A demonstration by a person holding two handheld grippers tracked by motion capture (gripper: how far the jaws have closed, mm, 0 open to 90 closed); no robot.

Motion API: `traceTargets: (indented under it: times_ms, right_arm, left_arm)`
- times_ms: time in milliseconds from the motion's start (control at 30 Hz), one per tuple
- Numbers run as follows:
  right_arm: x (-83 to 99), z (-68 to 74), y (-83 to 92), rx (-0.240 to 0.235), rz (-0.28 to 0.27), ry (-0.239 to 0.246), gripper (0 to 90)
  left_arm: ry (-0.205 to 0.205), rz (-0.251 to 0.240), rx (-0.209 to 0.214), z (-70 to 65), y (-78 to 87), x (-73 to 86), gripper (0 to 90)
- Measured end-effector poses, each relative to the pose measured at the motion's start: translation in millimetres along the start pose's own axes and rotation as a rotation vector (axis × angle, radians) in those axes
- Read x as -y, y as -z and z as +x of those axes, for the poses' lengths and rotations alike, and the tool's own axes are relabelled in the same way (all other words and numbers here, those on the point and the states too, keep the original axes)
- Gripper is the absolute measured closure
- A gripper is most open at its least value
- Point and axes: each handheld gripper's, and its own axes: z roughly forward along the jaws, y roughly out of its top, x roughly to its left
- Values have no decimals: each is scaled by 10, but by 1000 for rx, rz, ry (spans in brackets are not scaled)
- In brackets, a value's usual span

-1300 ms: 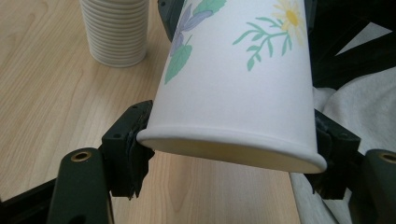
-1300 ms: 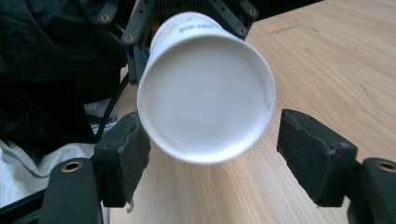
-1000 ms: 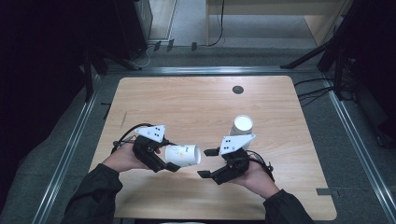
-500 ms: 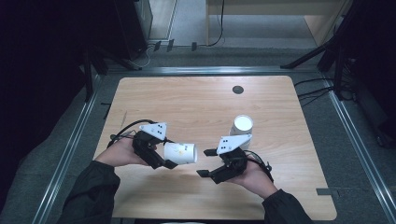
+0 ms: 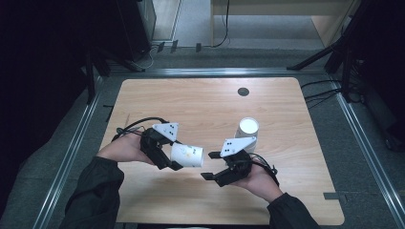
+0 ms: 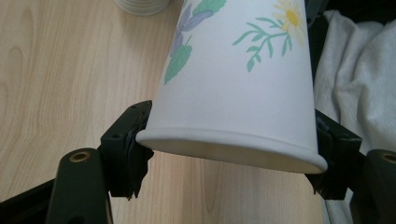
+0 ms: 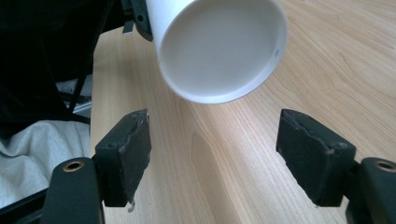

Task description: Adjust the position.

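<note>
Cup (image 5: 187,155) lying sideways in the left hand-held gripper (image 5: 168,153), above the desk (image 5: 200,102).
Its pads clamp the cup's base end; the open mouth faces the right hand-held gripper (image 5: 211,165), whose jaws stand wide apart and empty just beside it. Cup stack (image 5: 247,130) stands behind.

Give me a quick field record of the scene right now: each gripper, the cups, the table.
left gripper: shut on flowered cup near its base, cup held on its side above the table
flowered cup mouth: faces the right gripper
right gripper: open, nothing between its jaws, just short of the cup mouth
second cup: white, upright on the table beyond the right gripper, touched by neither gripper
table: wooden, dark round spot near the far edge
</note>
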Motion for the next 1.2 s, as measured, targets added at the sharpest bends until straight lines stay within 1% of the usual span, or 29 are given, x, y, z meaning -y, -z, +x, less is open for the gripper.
traceTargets:
  times_ms: [33, 67, 167, 200, 233, 367, 433, 467, 500, 533, 567, 600, 700, 900, 933, 1000, 1033, 1100, 1200]
  right_arm:
    - [1, 5, -9, 0, 4, 1, 267]
    - [1, 5, -9, 0, 4, 1, 267]
    - [2, 16, -26, -6, 10, 3, 266]
    - [4, 21, -34, -6, 14, 5, 266]
    - [4, 21, -34, -6, 14, 5, 266]
    - [13, 42, -83, -8, 28, 14, 266]
    - [17, 39, -101, -9, 30, 17, 266]
    - [19, 39, -110, -8, 32, 15, 266]
    - [21, 36, -120, -8, 32, 16, 266]
    - [21, 36, -120, -8, 32, 16, 266]
    - [22, 35, -130, -9, 33, 18, 266]
    - [23, 36, -144, -11, 34, 17, 266]
    - [23, 28, -203, -9, 35, 20, 266]
    - [16, 28, -290, -13, 44, 29, 266]
    - [12, 32, -307, -13, 49, 32, 266]
    - [7, 36, -333, -17, 50, 37, 266]
    - [4, 42, -362, -20, 54, 38, 269]
    - [4, 45, -372, -19, 54, 37, 270]
    - [3, 46, -396, -25, 59, 42, 284]
  left_arm:
    - [-12, 32, -3, -4, -16, -18, 271]
    - [-12, 32, -3, -4, -16, -18, 271]
    - [-28, 91, -18, -29, -83, -55, 270]
    - [-32, 103, -23, -34, -94, -63, 270]
    - [-32, 103, -23, -34, -94, -63, 270]
    - [-37, 156, -37, -58, -156, -84, 270]
    - [-50, 191, -42, -63, -199, -92, 270]
    - [-50, 191, -42, -63, -199, -92, 270]
    - [-51, 217, -47, -64, -234, -97, 270]
    - [-51, 217, -47, -64, -234, -97, 270]
    - [-55, 228, -52, -65, -258, -100, 270]
    - [-59, 239, -49, -63, -272, -104, 270]
    - [-64, 253, -49, -76, -315, -117, 269]
    - [-75, 259, -42, -103, -337, -141, 269]
    - [-82, 259, -44, -105, -340, -145, 269]
    - [-84, 256, -55, -122, -348, -155, 269]
    - [-89, 251, -45, -131, -341, -171, 269]
    - [-88, 246, -41, -144, -338, -177, 268]
    - [-90, 250, -41, -148, -342, -180, 268]
